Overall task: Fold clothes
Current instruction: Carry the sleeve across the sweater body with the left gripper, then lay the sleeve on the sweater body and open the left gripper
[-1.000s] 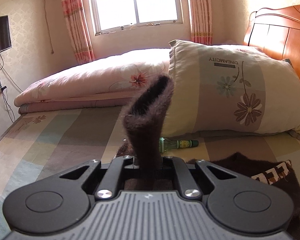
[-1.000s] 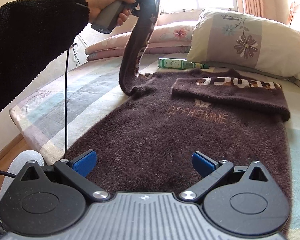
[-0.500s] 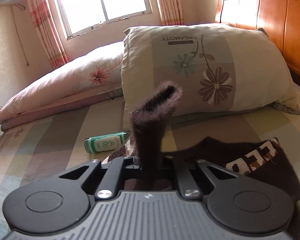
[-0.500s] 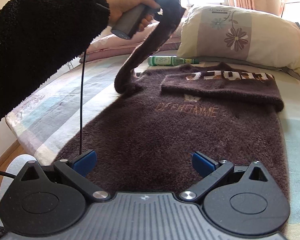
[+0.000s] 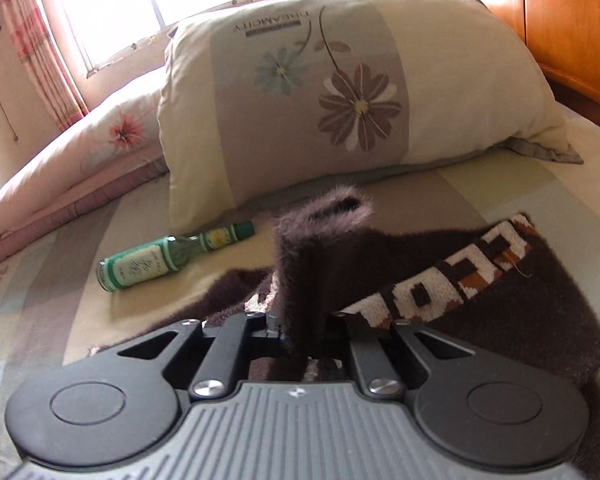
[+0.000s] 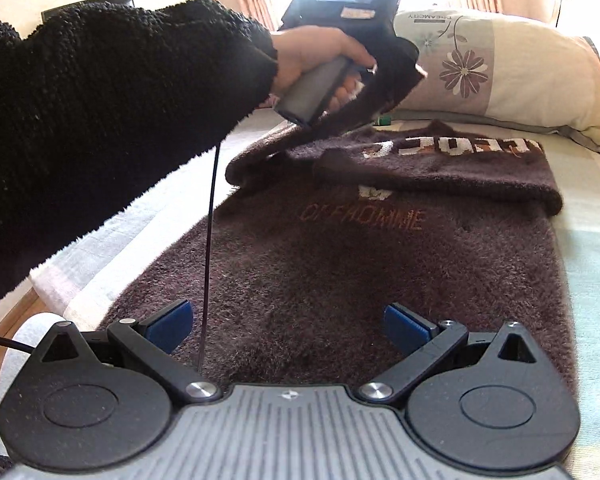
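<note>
Across the bed (image 6: 588, 248), lying flat: brown sweater (image 6: 340, 280), one sleeve already crossing the chest; risking a bunched, crooked fold if the fluffy knit is dragging while the second sleeve (image 5: 300, 264) is being laid; left gripper (image 5: 300, 328) pinching that sleeve, jaws pressed together on it, possibly snagging fibres on letting go; right gripper (image 6: 288, 326) hovering over the hem, jaws spread, gripping nothing; green bottle (image 5: 168, 258) lying just beside the collar, possibly getting nudged.
</note>
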Action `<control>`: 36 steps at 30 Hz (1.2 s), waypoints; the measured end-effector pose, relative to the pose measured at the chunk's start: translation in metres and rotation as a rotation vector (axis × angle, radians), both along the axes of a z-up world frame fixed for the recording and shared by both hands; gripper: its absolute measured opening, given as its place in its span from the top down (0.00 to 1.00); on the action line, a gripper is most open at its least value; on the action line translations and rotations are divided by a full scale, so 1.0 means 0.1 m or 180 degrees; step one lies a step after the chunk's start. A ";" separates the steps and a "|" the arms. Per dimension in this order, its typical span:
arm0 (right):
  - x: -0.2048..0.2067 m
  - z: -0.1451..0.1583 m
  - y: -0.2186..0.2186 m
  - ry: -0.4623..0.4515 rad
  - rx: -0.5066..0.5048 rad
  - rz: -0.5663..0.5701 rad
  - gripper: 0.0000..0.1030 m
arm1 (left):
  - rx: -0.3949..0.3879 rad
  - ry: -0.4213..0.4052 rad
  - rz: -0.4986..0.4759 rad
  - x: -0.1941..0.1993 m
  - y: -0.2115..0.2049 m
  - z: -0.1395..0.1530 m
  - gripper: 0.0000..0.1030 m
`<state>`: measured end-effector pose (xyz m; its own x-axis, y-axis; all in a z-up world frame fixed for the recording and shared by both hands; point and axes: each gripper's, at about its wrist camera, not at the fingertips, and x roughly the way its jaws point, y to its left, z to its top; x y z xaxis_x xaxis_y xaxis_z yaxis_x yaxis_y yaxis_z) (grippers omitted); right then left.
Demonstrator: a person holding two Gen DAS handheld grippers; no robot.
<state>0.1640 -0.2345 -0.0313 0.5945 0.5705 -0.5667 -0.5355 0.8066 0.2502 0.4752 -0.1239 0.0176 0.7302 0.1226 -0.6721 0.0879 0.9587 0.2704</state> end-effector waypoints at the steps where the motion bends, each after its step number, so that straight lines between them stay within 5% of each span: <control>1: 0.00 -0.01 0.00 0.0007 -0.0007 0.0002 0.00 | -0.0004 0.0019 -0.0003 0.01 -0.01 -0.03 0.93; 24: 0.02 -0.05 0.00 0.0024 -0.0055 -0.0019 0.00 | 0.0224 0.0265 -0.0190 0.04 -0.21 -0.59 0.93; 36: 0.05 -0.05 -0.04 0.0025 0.0020 -0.0082 0.00 | 0.0218 0.0550 -0.0466 -0.05 -0.23 -0.63 0.76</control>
<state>0.1686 -0.2386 -0.0367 0.6046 0.5586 -0.5678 -0.5127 0.8185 0.2593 0.4705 -0.1468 -0.0451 0.6183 0.0735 -0.7825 0.2753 0.9123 0.3033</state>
